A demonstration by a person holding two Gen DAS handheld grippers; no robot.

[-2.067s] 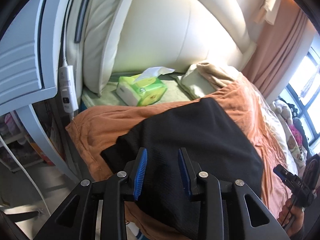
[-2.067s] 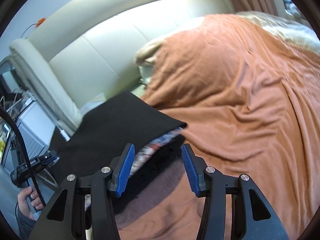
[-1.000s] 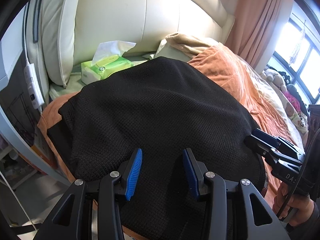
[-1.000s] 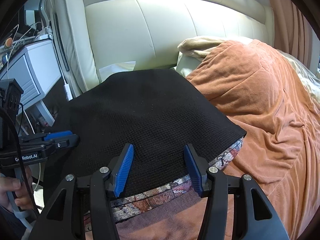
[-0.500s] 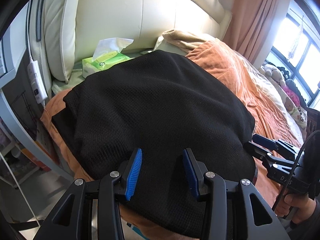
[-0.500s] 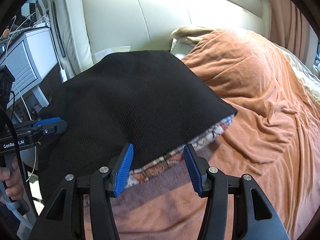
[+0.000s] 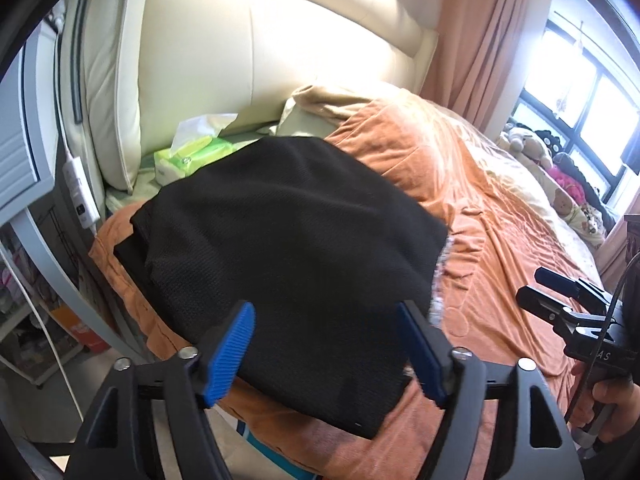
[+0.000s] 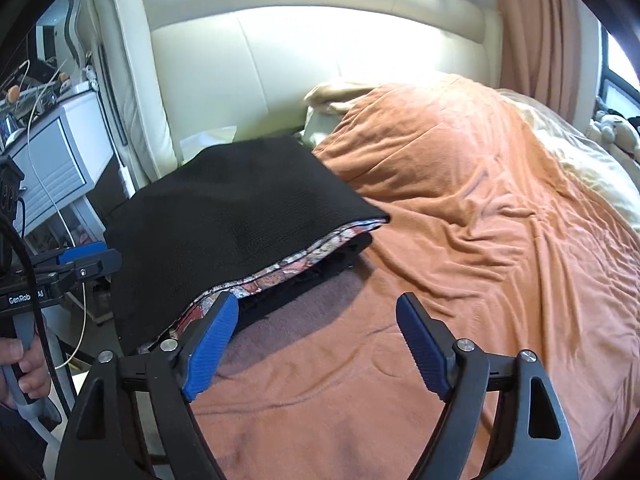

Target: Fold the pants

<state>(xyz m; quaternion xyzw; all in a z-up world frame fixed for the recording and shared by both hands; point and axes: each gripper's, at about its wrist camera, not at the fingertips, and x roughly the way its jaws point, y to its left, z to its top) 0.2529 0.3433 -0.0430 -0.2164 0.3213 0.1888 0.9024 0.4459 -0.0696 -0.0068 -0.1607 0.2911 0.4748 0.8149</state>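
The bed (image 7: 500,216) took up most of both views, covered by an orange blanket (image 8: 480,220) that was pretty rumpled, with a cream padded headboard (image 7: 224,40) behind it and a peach curtain (image 7: 480,40) off to the side by the window. The pants (image 7: 288,248) sat folded in a black, roughly square stack on the blanket near the bed's edge, toward the headboard end. From my right camera I could see a patterned lining or band (image 8: 280,272) peeking out along the stack's open edge, between the black layers.

My left tongs (image 7: 328,348) hung over the near edge of the pants, jaws opening wide, with the cloth lying below them and neither blue pad pressing on it. My right tongs (image 8: 316,344) were opening too, over bare blanket just beside the pants' patterned edge, nothing between the pads.

Behind the pants, a green tissue pack (image 7: 192,156) lay by the headboard with a white sheet sticking up. A white remote on a cord (image 7: 80,196) hung down the bed's side, and some plush toys (image 7: 532,144) sat at the window.
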